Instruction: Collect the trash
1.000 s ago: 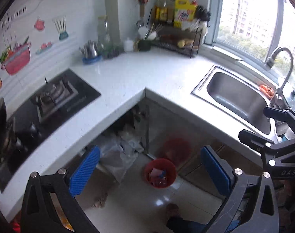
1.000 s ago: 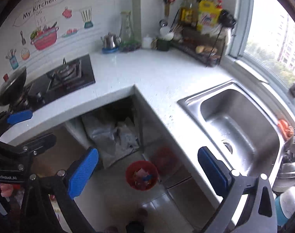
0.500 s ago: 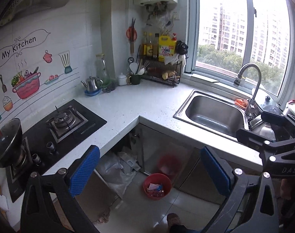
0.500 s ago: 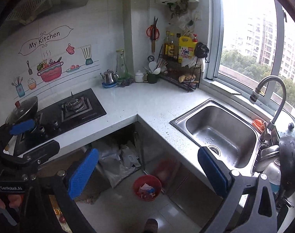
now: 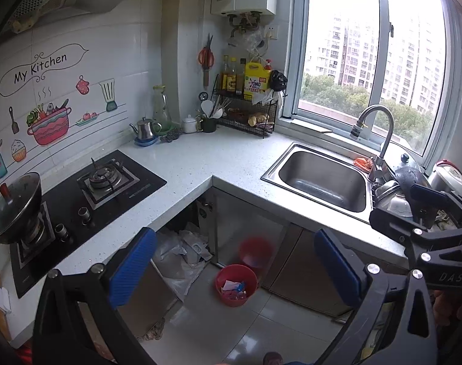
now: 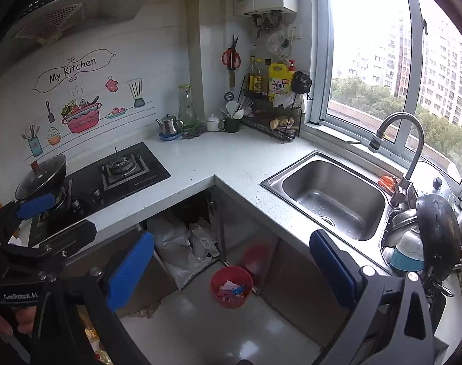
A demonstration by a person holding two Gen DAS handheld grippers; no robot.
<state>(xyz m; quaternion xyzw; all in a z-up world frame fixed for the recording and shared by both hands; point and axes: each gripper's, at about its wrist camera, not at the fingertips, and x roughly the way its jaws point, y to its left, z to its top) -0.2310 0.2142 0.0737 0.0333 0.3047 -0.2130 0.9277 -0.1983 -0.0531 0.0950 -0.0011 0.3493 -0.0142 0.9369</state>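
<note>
A small red bin [image 5: 236, 284] with scraps of trash inside stands on the tiled floor below the counter corner; it also shows in the right wrist view [image 6: 231, 286]. My left gripper [image 5: 235, 269] is open and empty, held well above and back from the bin. My right gripper [image 6: 231, 266] is open and empty, likewise held high. Each gripper shows at the edge of the other's view: the right gripper [image 5: 425, 216] at the right, the left gripper [image 6: 45, 216] at the left.
An L-shaped white counter [image 5: 206, 158] carries a gas hob [image 5: 91, 191] with a lidded wok [image 5: 15, 206], a steel sink [image 5: 322, 179] with a tap, and a rack of bottles [image 5: 246, 103]. Crumpled plastic bags [image 5: 179, 255] fill the open space under the counter. Pots are stacked right of the sink [image 6: 425, 231].
Both views have pulled back and tilted up: the window, wall and hood now show, and the red bin looks smaller. Both grippers stay open.
</note>
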